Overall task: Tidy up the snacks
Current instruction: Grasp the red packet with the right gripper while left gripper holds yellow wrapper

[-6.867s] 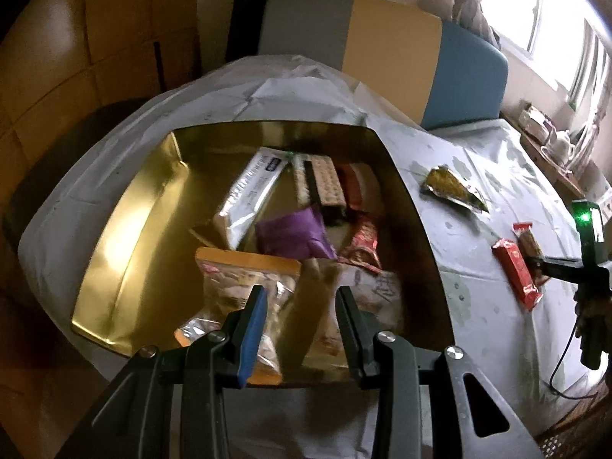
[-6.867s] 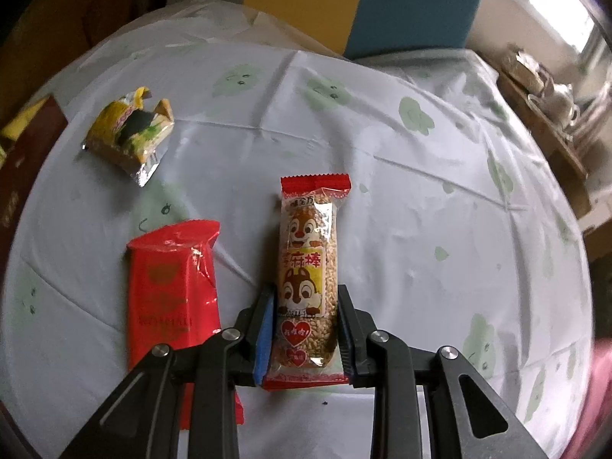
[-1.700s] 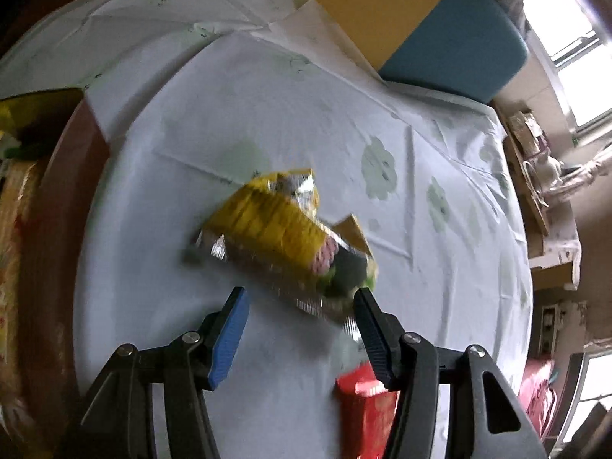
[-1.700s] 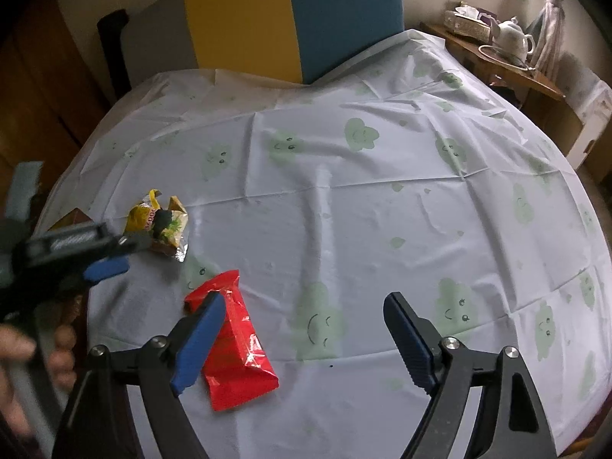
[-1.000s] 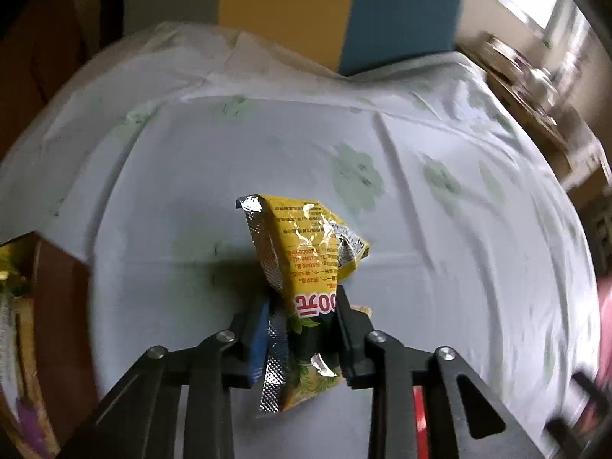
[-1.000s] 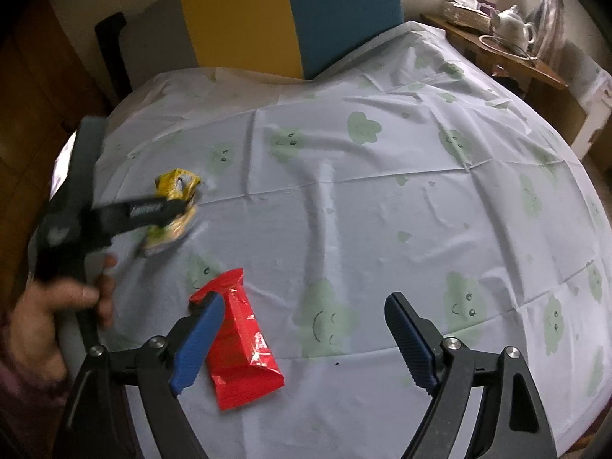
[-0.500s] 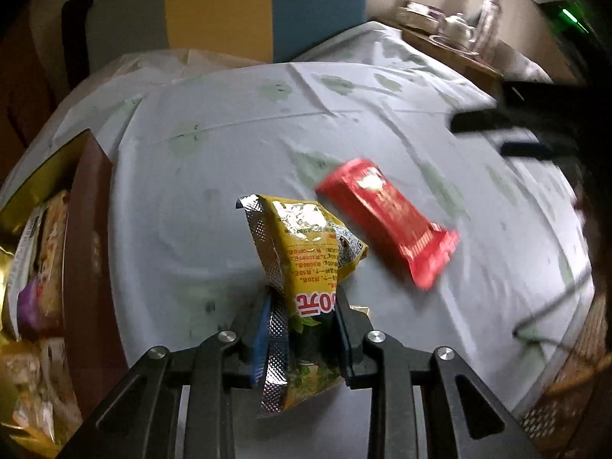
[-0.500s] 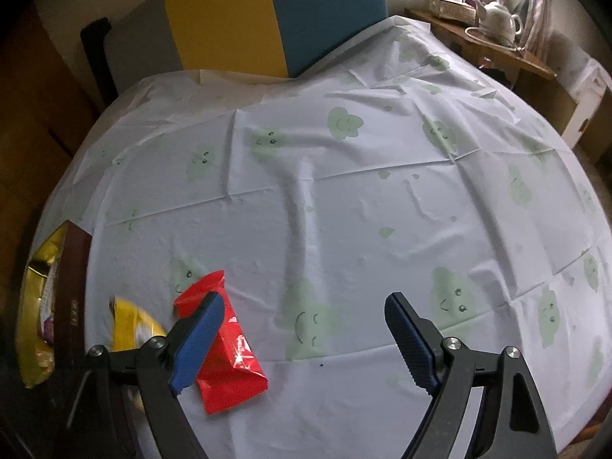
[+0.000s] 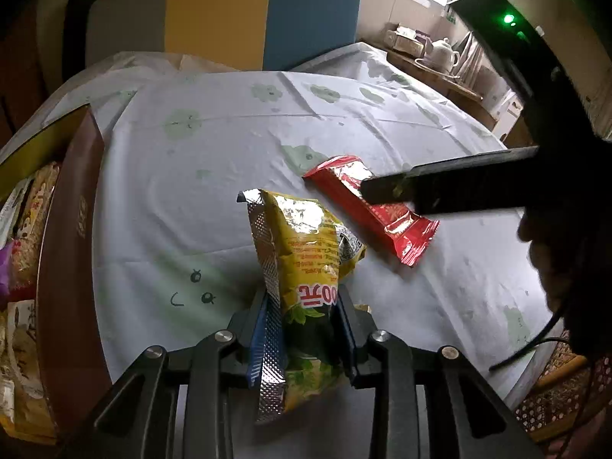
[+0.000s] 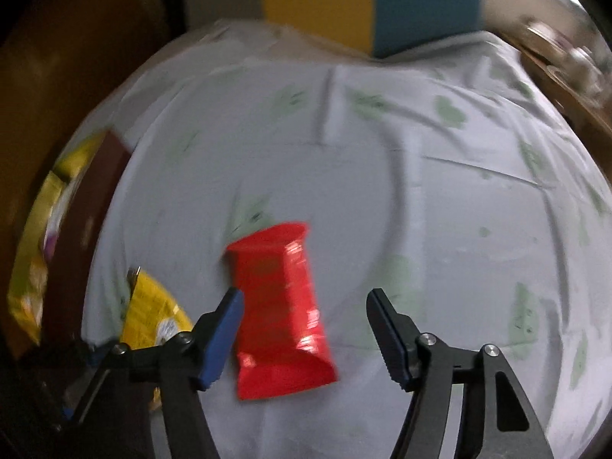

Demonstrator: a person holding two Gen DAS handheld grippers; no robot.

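1. Now the left gripper pinches a yellow snack bag between its two pads. Its jaws have just been opening a little, but the bag is between them and stands up above the tablecloth.
2. Over on the left edge sits a brown box with a gold inside, and more snacks lie in it.
3. Next, the right gripper hangs over a red snack pack that lies flat on the cloth. Its jaws have just been closing in, but the pads do not touch the pack. The pack lies between them, closer to the left pad.
4. From the left wrist view, one dark finger of the right gripper reaches across the red pack.
5. Behind the table is a chair back in grey, yellow and blue.
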